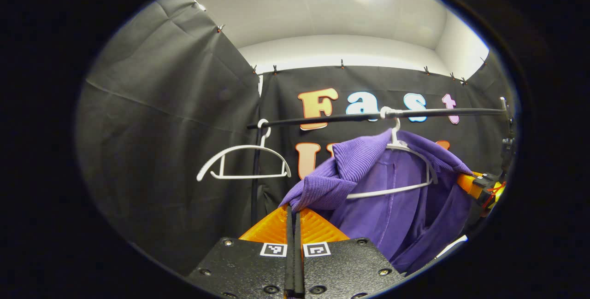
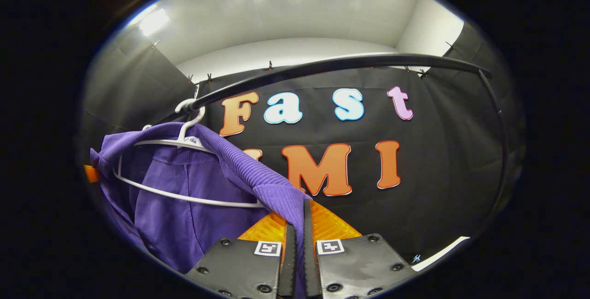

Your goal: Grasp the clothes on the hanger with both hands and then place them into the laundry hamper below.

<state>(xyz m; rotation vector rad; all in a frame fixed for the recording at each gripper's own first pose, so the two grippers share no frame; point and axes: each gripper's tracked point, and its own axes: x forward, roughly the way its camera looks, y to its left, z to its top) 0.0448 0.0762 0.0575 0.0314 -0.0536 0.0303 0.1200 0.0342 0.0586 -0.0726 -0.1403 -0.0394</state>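
A black rail (image 1: 368, 116) runs level across the booth, in front of the black cloth wall (image 1: 166, 151). An empty white hanger (image 1: 244, 163) hangs from the rail's left end (hook over the bar). Above the rail, small clips (image 1: 342, 64) pin the cloth's top edge below a white ceiling (image 1: 322, 8).

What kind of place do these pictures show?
Probably a small recording booth arranged like a laundry corner: black cloth walls, a clothes rail, and a purple garment on a white hanger, beside an empty hanger.
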